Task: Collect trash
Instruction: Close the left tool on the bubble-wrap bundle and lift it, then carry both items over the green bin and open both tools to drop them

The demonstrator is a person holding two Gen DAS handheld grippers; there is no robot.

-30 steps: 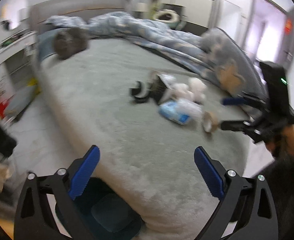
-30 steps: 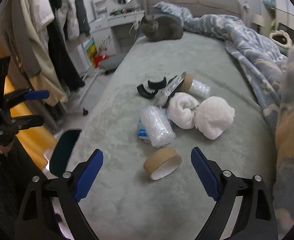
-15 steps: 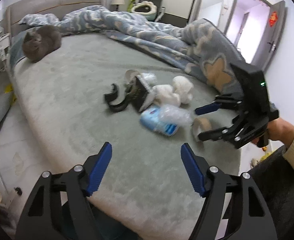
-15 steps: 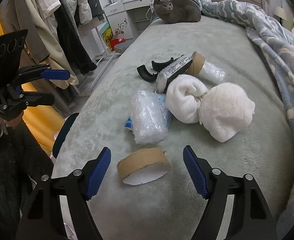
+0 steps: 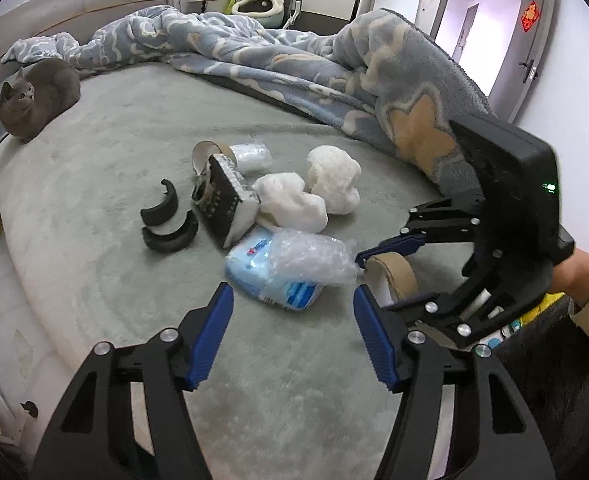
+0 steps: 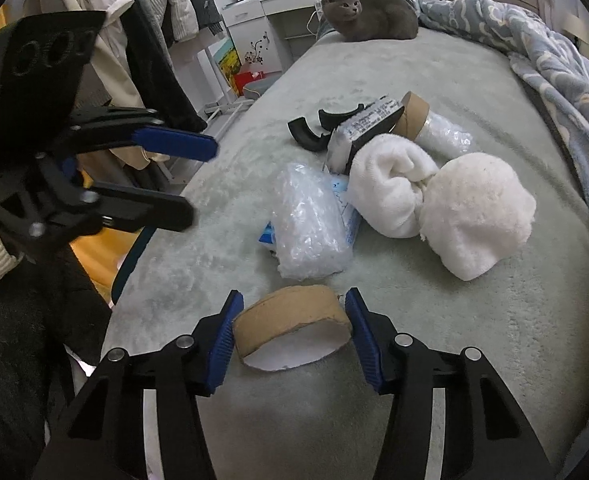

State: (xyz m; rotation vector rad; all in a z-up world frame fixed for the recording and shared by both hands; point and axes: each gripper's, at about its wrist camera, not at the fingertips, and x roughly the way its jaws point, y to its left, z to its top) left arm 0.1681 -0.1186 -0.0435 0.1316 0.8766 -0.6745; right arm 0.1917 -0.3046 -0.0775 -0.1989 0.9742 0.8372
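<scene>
Right wrist view: right claw point(image 6: 292, 334) astride cardboard ring point(image 6: 290, 322) (pads apart), left claw point(image 5: 292, 334) likewise spread.

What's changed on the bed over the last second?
The right gripper moved in on the cardboard ring, which now sits between its open fingers, not yet clamped. The left gripper swung toward the trash pile and narrowed, still holding nothing. The bubble wrap, towels and cat stayed put.

Brown cardboard tape ring point(image 6: 292, 314) on its side, on grey bed point(image 6: 414, 92), beside bubble wrap point(image 6: 310, 220)
</scene>
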